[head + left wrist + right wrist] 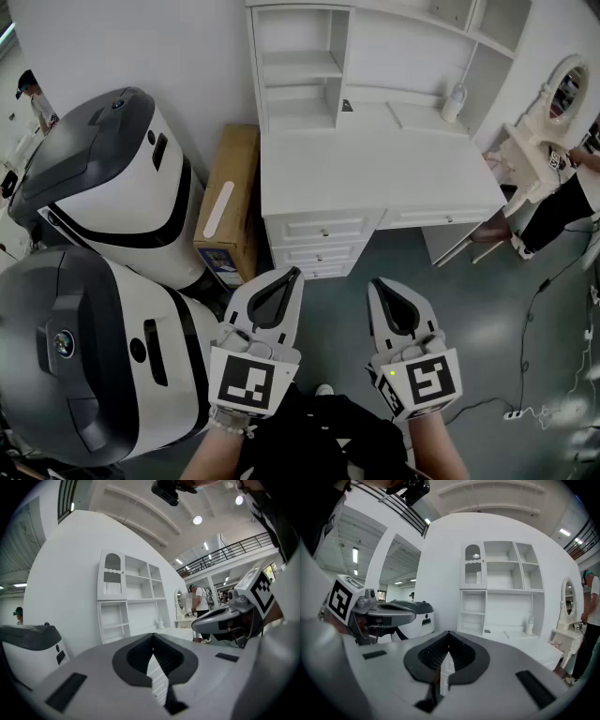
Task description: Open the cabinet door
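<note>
A white desk (pixel 375 169) with a shelf hutch stands ahead against the wall. The hutch's small arched cabinet door (pixel 473 571) is at its upper left and stands closed; the left gripper view also has this door (pixel 111 581). My left gripper (pixel 292 274) and right gripper (pixel 377 283) hover side by side over the floor, short of the desk's drawers (pixel 323 230). Both are shut with nothing between the jaws. The left gripper (pixel 152 638) and the right gripper (pixel 449 637) each look towards the hutch from a distance.
Two large white and grey machines (pixel 112 187) fill the left side. A cardboard box (pixel 230 202) leans between them and the desk. At the right a person (pixel 562 202) stands by a white mirror stand (pixel 553 103). Cables and a power strip (pixel 514 412) lie on the grey floor.
</note>
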### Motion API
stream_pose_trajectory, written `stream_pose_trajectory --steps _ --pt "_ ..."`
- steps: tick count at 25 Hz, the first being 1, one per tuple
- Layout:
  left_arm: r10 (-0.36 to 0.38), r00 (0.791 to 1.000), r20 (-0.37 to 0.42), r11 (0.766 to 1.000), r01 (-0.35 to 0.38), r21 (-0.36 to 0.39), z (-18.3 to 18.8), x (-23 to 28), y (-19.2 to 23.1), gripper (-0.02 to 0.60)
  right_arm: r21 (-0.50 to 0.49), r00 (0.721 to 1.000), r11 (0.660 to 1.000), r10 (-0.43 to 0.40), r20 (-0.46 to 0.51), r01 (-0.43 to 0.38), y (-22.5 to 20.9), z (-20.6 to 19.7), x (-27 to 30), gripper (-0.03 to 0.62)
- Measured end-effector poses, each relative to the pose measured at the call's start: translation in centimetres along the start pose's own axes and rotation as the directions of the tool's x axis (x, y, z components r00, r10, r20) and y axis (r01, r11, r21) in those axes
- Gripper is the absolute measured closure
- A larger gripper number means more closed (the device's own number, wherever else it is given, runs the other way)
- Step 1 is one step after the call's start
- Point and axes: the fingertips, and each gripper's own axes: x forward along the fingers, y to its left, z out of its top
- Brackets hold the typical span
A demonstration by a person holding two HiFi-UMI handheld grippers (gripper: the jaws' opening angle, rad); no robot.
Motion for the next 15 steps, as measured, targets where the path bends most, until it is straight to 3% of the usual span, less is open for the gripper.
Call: stream_pose_trajectory --steps 15 --pt "0.01 1.0 0.006 1.0 -0.01 -0.003 0.4 0.6 -0.7 0.581 0.027 1.0 1.0 0.006 0.008 -0.006 -1.1 -0.1 -0.3 0.595"
